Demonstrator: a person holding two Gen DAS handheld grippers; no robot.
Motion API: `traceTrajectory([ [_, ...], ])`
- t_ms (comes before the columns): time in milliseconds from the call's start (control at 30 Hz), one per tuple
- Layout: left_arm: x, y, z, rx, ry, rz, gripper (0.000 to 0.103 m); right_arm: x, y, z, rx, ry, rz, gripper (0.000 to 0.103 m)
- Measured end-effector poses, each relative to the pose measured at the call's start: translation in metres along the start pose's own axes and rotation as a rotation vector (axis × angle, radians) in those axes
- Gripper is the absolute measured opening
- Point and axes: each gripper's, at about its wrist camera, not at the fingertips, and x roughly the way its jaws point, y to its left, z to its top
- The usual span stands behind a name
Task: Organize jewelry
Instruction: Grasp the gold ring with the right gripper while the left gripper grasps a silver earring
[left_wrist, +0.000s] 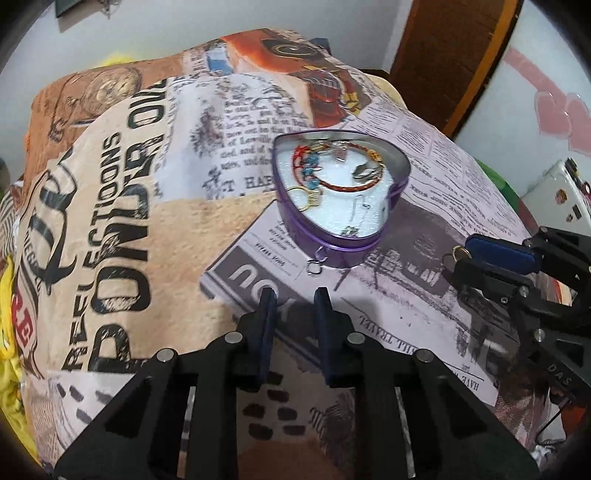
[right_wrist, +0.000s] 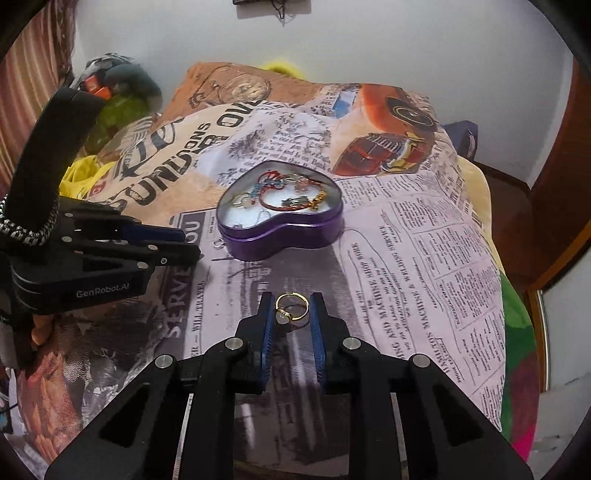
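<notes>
**Gold ring between the right gripper's fingers, heart tin ahead**

Newsprint-patterned cloth (right_wrist: 406, 258) covers the bed, printed with old adverts, large black lettering and orange vintage cars toward its far edge. Near the middle of the cloth sits a purple heart-shaped tin (right_wrist: 284, 236), lid off, its white lining carrying a red bangle (left_wrist: 343, 184), blue-beaded pieces and a few small gold and silver items. A thin silver ring (left_wrist: 314, 266) lies on the cloth just beside the tin's pointed end, on the side nearest the left gripper.

The right gripper (right_wrist: 291, 314) hovers low over the cloth on the near side of the tin, well apart from it. Its blue-padded fingers (right_wrist: 266, 325) are narrowly spread, and a gold ring (right_wrist: 291, 307) with a pale stone sits between them. Whether the pads actually press the ring cannot be told from this view; in the left wrist view the ring shows at the tips (left_wrist: 458, 258) of those fingers.

The left gripper (left_wrist: 293, 299) points at the tin from the near side, its fingers parted with nothing between them, over the grey printed panel of the cloth.

A white wall rises behind the bed, with a brown wooden door frame (left_wrist: 454, 55) toward the right.
</notes>
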Motion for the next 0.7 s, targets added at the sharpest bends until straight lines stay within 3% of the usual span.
traceTrajectory([
  [300,0.012,-0.002,0.012,0.023,0.007,-0.022,0.02,0.003,-0.003,0.0,0.013,-0.008,0.019,0.017],
  [700,0.018,-0.004,0.017,0.054,0.008,-0.048,0.007,0.003,-0.01,0.002,0.05,-0.015,0.04,0.017],
])
